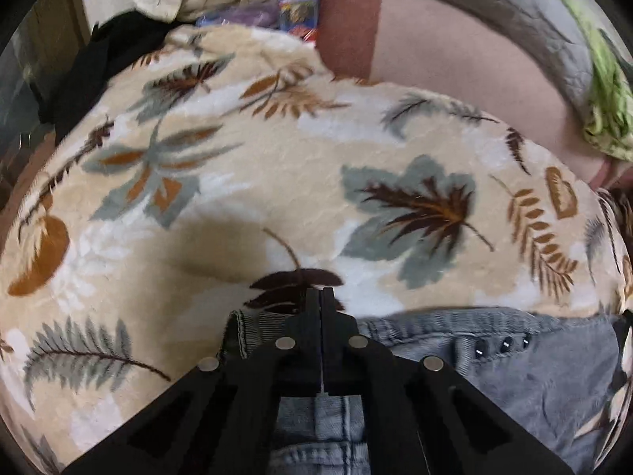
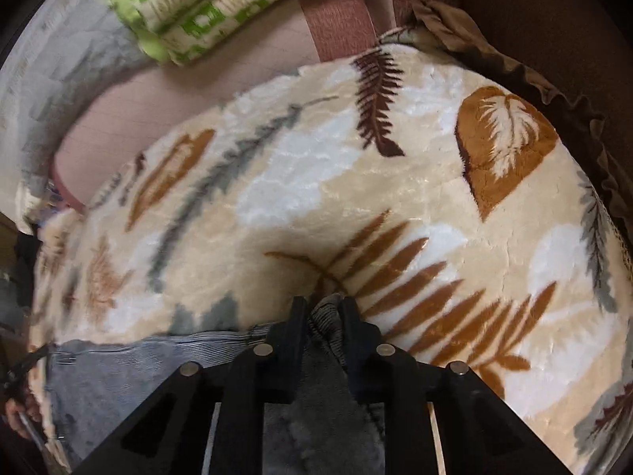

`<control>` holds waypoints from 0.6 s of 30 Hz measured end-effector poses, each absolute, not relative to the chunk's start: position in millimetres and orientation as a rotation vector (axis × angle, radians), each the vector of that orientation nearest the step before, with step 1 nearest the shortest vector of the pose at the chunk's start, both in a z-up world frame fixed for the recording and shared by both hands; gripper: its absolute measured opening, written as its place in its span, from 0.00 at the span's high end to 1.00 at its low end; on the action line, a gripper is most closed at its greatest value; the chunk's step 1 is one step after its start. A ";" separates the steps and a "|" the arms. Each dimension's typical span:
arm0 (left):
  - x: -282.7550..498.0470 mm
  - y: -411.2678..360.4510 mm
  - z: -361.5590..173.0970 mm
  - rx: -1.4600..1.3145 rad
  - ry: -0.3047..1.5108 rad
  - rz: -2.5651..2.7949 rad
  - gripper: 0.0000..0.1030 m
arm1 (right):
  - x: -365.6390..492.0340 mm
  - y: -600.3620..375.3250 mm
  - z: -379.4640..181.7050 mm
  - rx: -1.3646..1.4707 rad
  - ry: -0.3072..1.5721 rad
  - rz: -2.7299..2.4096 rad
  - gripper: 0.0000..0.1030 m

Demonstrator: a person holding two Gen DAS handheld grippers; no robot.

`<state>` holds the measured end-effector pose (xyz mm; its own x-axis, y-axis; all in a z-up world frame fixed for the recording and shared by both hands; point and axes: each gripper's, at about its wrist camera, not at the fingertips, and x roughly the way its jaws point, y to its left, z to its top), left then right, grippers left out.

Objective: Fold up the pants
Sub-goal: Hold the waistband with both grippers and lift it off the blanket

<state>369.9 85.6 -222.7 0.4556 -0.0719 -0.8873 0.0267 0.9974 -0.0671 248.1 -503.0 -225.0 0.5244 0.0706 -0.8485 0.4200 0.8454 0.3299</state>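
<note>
A: Pants (image 1: 534,360) — grey denim, they lie flat on the leaf-print blanket (image 1: 277,182) of the bed, waistband edge toward the far side, approx. in the middle between both claws.

B: And the claws, what is their state?

A: Left claw (image 1: 321,293) is fully closed, fingers pressed together, at the left corner of the waistband. Some denim shows under the fingers, but whether cloth is really pinched at the tips I cannot tell. Right claw (image 2: 324,303) is nearly closed on a bunch of the waistband (image 2: 324,316); the fabric stands up between its fingers, so this one grips the pants.

B: How will the pants handle, in your opinion?

A: Soft and limp, but denim is rather thick and a bit heavy vs. thin cloth. It will sag between the two hands, not keep any shape. Not fragile, not slippery; the seam gives good friction.

B: Best place to hold?

A: The two waistband corners, imo. The hem is doubled and stiff there, so the grip is secure. Note the plush blanket may drag a little on the legs when lifting.
</note>
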 end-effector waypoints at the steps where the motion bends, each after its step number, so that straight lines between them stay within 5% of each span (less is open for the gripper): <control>1: 365.9 85.3 -215.2 -0.039 1.081 -0.074 1.00 | 241.6 -503.6 -216.0 0.555 0.979 -0.221 0.82; 11: 289.4 111.9 -108.0 -0.022 0.829 -0.161 1.00 | 147.8 -485.7 -143.4 0.574 0.810 -0.149 0.83; 18: 280.6 159.1 -113.6 -0.158 0.929 -0.070 1.00 | 122.1 -468.5 -143.8 0.555 0.825 -0.149 0.85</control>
